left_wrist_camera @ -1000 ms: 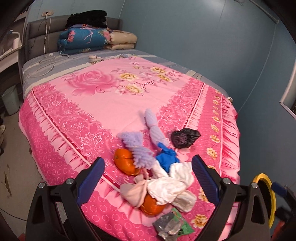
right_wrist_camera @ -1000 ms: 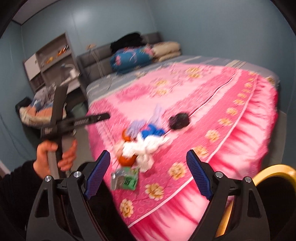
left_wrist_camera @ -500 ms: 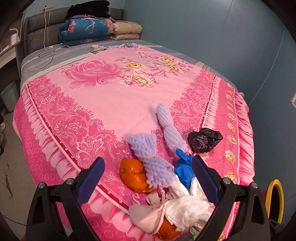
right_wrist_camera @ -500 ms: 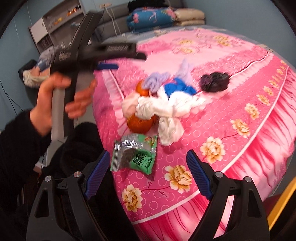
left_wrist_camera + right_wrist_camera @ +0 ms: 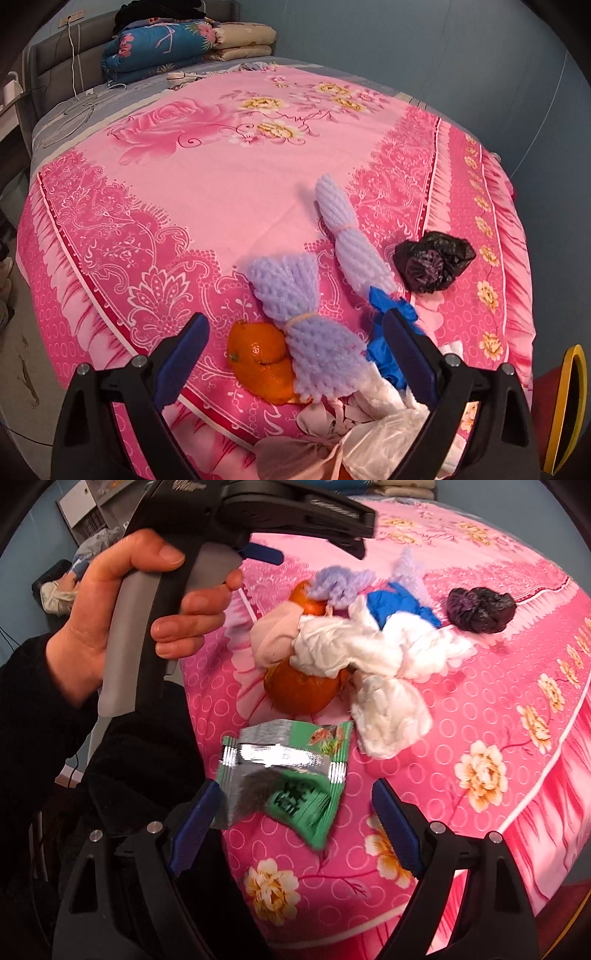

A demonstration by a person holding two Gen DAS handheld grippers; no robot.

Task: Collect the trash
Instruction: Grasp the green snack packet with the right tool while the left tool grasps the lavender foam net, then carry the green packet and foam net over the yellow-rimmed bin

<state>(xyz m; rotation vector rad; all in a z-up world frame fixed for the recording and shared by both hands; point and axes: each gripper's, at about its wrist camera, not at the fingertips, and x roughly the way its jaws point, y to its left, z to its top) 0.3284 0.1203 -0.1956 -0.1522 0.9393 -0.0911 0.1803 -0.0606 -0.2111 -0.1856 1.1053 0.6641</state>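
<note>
A pile of trash lies near the foot of a pink floral bed (image 5: pixel 207 192). It holds orange peel (image 5: pixel 258 360), two lilac foam nets (image 5: pixel 314 332), a blue glove (image 5: pixel 388 328), white tissues (image 5: pixel 369 646), a black bag (image 5: pixel 434 264) and a green snack wrapper (image 5: pixel 291 779). My left gripper (image 5: pixel 295 354) hangs open just above the orange peel and the nearer foam net, touching neither. My right gripper (image 5: pixel 295 827) is open too, low over the green wrapper, which lies between its fingers. An orange (image 5: pixel 303 690) sits under the tissues.
A hand (image 5: pixel 110 609) in a dark sleeve holds the left gripper's handle at the bed's left edge. Folded quilts (image 5: pixel 166 44) are stacked at the headboard. A yellow-rimmed bin (image 5: pixel 569 406) stands on the floor past the bed's right corner.
Both grippers have come down and closer to the pile. The left one now looks past the wrapper at the peel and foam nets. The right one has tilted down over the green wrapper.
</note>
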